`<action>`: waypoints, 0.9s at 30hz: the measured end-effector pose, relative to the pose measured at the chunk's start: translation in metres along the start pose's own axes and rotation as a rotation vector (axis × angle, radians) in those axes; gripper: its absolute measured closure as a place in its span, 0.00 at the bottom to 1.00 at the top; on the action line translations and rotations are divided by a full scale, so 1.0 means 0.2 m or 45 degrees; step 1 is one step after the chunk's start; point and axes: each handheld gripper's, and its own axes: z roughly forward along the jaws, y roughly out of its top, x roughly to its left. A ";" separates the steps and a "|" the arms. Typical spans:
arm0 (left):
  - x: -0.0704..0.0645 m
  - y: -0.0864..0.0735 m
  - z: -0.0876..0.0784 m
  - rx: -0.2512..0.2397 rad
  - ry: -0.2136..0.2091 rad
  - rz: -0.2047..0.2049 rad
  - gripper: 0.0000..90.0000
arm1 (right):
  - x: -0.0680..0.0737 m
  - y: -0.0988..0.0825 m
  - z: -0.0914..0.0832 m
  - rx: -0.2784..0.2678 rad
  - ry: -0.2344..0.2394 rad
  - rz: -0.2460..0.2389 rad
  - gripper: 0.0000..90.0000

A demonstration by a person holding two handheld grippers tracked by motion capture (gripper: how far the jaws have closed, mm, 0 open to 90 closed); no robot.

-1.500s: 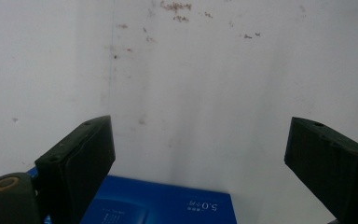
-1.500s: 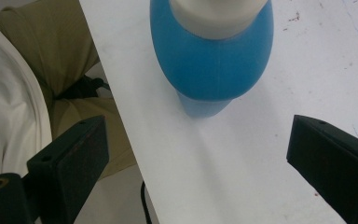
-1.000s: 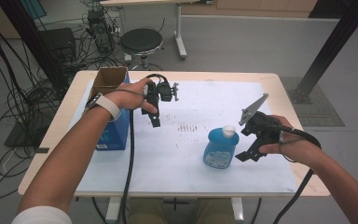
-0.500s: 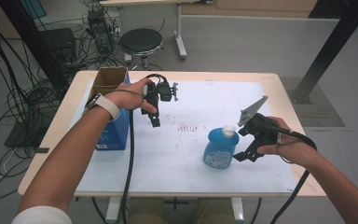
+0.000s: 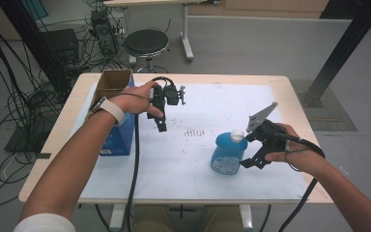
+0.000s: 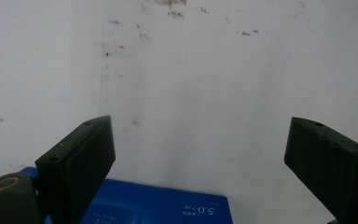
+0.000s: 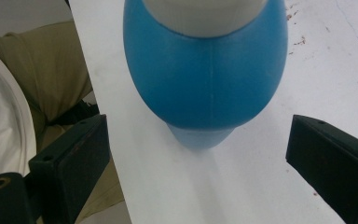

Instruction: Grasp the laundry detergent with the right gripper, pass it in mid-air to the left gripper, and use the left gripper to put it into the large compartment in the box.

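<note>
A blue bottle (image 5: 228,153) with a white cap (image 5: 237,136) stands upright on the white sheet at the front right. My right gripper (image 5: 249,148) is open just to the right of it, jaws apart on either side of its line. In the right gripper view the blue bottle (image 7: 205,79) rises straight ahead of the right gripper (image 7: 198,140), not touched by the jaws. My left gripper (image 5: 162,121) hovers over the sheet at the back left, pointing down. In its own view the left gripper (image 6: 198,140) is open and holds nothing, with the blue box (image 6: 158,207) beneath.
A blue box (image 5: 118,140) with an open cardboard flap (image 5: 113,82) stands at the table's (image 5: 280,79) left side. Small dark specks (image 5: 198,131) mark the sheet's middle. A stool (image 5: 146,42) and cables lie beyond the far edge. The person's lap (image 7: 42,70) is below the near edge.
My right gripper has moved left, closer to the blue bottle. The left gripper has stayed where it was.
</note>
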 end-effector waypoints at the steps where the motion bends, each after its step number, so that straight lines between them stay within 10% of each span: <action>1: 0.00 0.00 0.00 -0.002 0.000 -0.001 0.10 | 0.00 0.00 0.00 -0.004 0.001 0.001 0.07; 27: 0.00 0.00 0.00 0.000 0.000 -0.004 0.10 | -0.01 -0.01 0.00 -0.024 0.006 -0.003 0.07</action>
